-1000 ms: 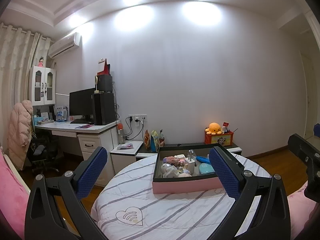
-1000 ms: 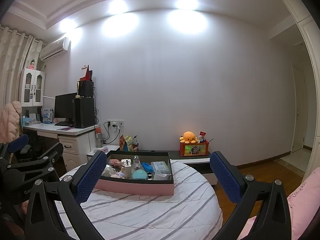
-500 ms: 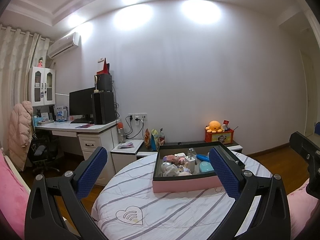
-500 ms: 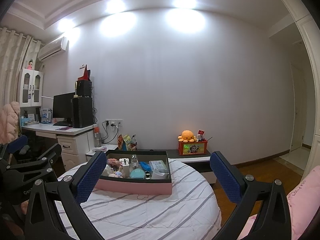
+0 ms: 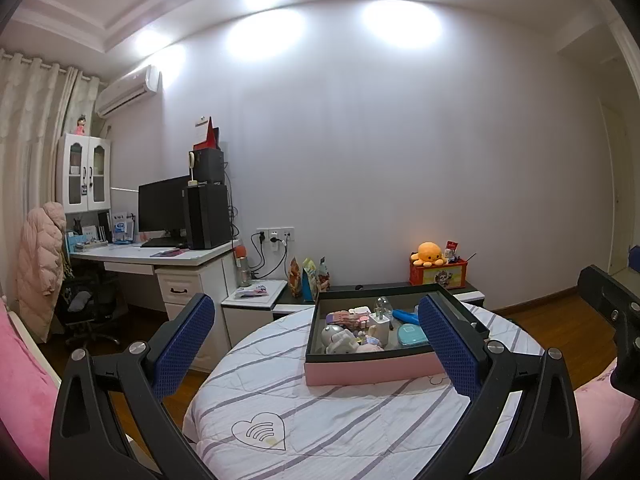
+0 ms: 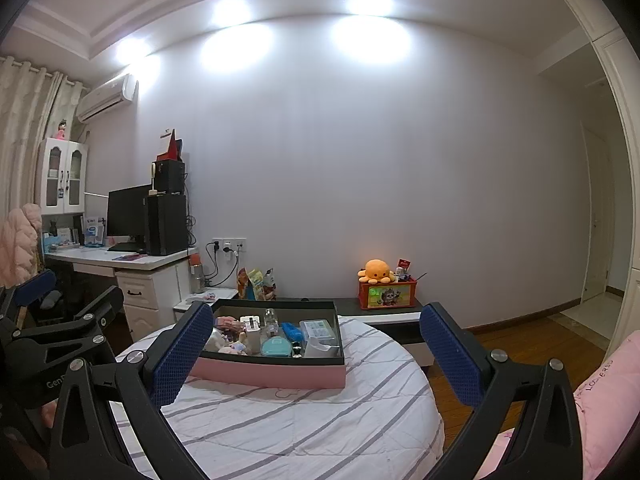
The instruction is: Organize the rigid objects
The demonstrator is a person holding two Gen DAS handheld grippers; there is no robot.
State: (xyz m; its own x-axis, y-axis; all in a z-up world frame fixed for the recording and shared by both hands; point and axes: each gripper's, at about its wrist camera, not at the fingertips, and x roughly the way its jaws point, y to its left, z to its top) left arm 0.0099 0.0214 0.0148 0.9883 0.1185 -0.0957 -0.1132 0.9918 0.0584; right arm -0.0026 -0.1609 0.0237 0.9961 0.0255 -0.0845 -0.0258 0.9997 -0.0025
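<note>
Both the left hand-held gripper (image 5: pixel 316 344) and the right hand-held gripper (image 6: pixel 316 350) hang wide apart and empty, near the round bed (image 6: pixel 304 424). The tray (image 6: pixel 272 372) sits far on it, crowded with small, probably light, hard items; the clear bottle (image 6: pixel 271 318) looks fragile, best pinched at its body.

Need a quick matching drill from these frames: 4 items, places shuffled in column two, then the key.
Items
1. orange octopus plush
2. teal oval case
3. black monitor
4. pink tray

Places
A. on the white desk
B. on the striped round table
C. on top of the red box
D. inside the tray, near its front wall

Pairs: 1-C, 2-D, 3-A, 4-B
</note>
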